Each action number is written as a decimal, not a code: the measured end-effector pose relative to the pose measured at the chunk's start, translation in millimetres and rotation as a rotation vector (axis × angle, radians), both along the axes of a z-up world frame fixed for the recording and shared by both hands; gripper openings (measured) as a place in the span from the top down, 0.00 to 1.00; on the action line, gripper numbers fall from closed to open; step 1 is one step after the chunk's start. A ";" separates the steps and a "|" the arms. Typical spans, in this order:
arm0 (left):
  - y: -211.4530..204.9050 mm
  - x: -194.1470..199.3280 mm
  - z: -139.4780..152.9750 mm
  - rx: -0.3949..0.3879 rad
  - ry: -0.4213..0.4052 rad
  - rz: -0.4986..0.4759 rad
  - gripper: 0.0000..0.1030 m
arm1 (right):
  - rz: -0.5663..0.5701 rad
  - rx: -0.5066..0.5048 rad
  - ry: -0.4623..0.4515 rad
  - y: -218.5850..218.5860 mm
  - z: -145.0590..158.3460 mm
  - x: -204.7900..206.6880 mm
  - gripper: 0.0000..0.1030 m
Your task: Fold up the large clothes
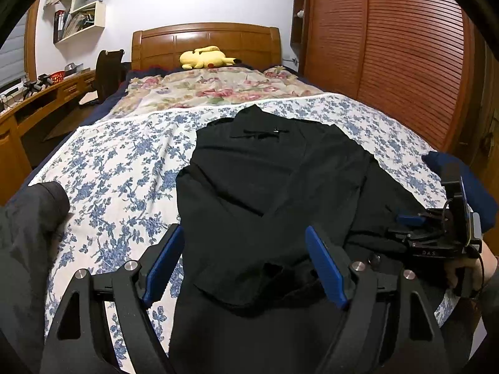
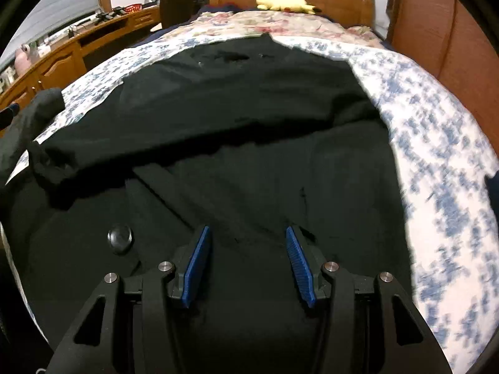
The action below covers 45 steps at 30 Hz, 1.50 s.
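A: Where are the grippers?

B: The left gripper (image 1: pixel 244 260) hangs over the near edge of the black coat (image 1: pixel 274 180). Its blue pads are wide apart and hold nothing. The right gripper (image 2: pixel 246 261) is over the coat too, with its pads apart and only cloth under them.

A: Where is the coat?

B: It lies flat on the bed cover (image 1: pixel 118 168), which is white with blue flowers. The coat looks soft and dark, with a round button (image 2: pixel 120 237). A yellow plush toy (image 1: pixel 205 57) sits by the wooden headboard (image 1: pixel 205 42).

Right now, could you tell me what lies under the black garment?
The black garment lies on a blue floral bedspread, visible around it; anything directly beneath the cloth is hidden.
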<state>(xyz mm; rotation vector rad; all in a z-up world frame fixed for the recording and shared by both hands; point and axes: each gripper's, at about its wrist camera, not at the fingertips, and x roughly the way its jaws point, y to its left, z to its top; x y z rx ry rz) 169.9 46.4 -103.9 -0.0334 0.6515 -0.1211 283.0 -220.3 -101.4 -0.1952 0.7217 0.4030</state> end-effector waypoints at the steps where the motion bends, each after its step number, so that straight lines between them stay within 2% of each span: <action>1: -1.0 -0.3 -0.6 -0.001 0.003 -0.002 0.22 | -0.001 -0.010 -0.012 3.9 -1.0 -1.2 0.49; 5: -7.5 -1.3 -5.2 0.002 0.020 -0.026 0.22 | 0.006 -0.067 -0.069 16.3 -11.0 -3.6 0.48; 9: -15.3 -1.5 -11.4 0.010 0.040 -0.049 0.23 | 0.003 -0.023 -0.083 12.3 -15.3 -3.2 0.48; 11: -18.6 -0.5 -15.9 0.012 0.052 -0.060 0.30 | 0.005 -0.008 -0.092 7.5 -19.4 -7.2 0.48; 13: -21.3 2.5 -20.7 0.014 0.075 -0.059 0.43 | 0.007 -0.003 -0.095 -2.0 -19.9 -15.1 0.48; 20: -32.2 6.5 -38.6 0.029 0.158 -0.085 0.67 | 0.004 -0.023 -0.096 -7.7 -17.1 -18.0 0.48; 22: -33.9 3.8 -41.8 0.040 0.177 -0.095 0.79 | 0.004 -0.036 -0.097 -5.8 -15.6 -17.3 0.48; 25: -35.7 -4.3 -39.3 0.045 0.179 -0.109 0.89 | 0.001 -0.062 -0.102 -2.1 -14.4 -17.8 0.48; 32: -47.1 -41.5 -22.7 0.043 0.130 -0.150 0.92 | 0.004 -0.067 -0.099 -2.2 -14.5 -16.2 0.48; 37: -34.4 -56.3 -18.3 0.015 0.122 -0.106 0.91 | -0.002 -0.065 -0.099 -4.4 -14.4 -14.8 0.48; 38: -30.6 -58.5 -18.8 0.017 0.126 -0.096 0.89 | -0.001 -0.061 -0.096 -4.8 -14.2 -14.4 0.48; 40: -22.7 -61.7 -19.6 0.035 0.127 -0.070 0.77 | 0.001 -0.056 -0.093 -5.6 -14.3 -13.8 0.48; 45: 3.9 -71.5 -24.5 0.049 0.145 -0.028 0.64 | 0.001 -0.054 -0.092 -5.6 -14.7 -13.8 0.48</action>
